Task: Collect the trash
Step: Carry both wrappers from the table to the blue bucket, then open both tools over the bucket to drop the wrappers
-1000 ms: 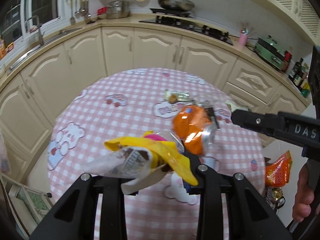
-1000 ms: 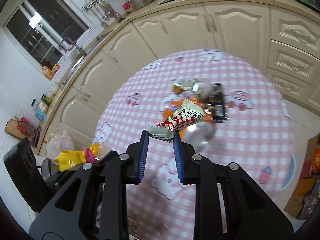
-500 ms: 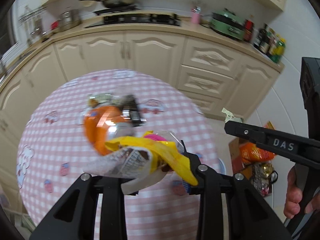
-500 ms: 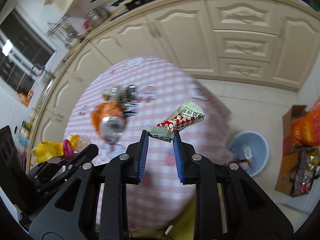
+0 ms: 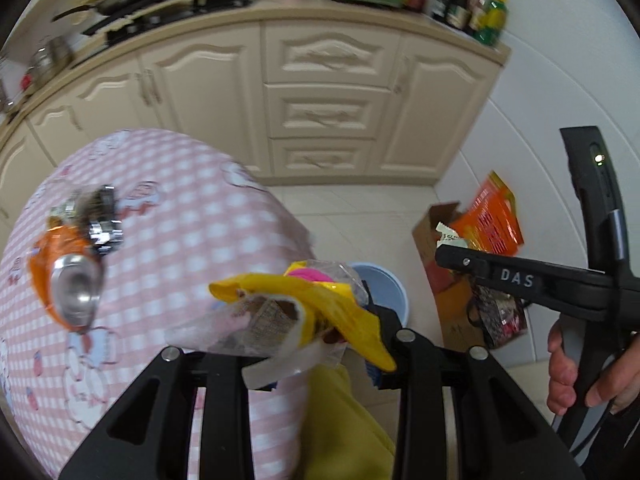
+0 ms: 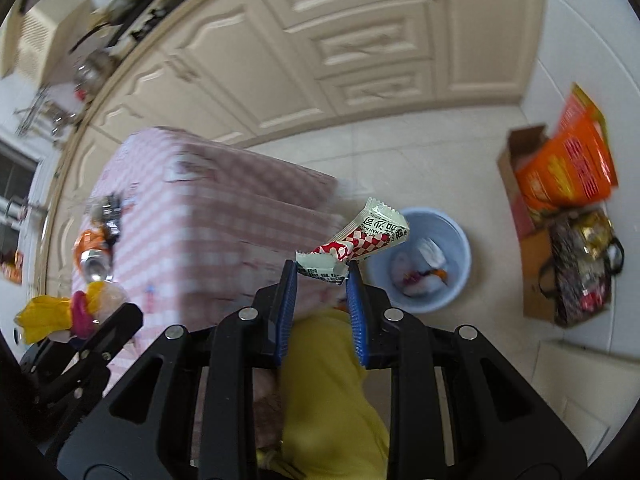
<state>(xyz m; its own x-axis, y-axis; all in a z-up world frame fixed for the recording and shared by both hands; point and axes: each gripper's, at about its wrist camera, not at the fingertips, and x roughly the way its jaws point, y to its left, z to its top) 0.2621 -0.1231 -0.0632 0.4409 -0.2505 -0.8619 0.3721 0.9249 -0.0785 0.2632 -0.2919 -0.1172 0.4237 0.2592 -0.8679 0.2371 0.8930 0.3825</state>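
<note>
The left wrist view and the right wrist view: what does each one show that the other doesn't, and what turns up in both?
Only the left wrist view shows the person's hand gripping the right gripper's handle, and the bottles on the counter.

Only the right wrist view shows inside the blue bin, with trash already in it, and the red-and-white checked wrapper clamped in the right gripper.

Both show the yellow wrapper bundle in the left gripper, the pink checked table with an orange bag left on it, and the cardboard box.

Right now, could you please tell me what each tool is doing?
Left tool: closed on the crumpled wrappers.
Right tool: closed on the checkered wrapper.
</note>
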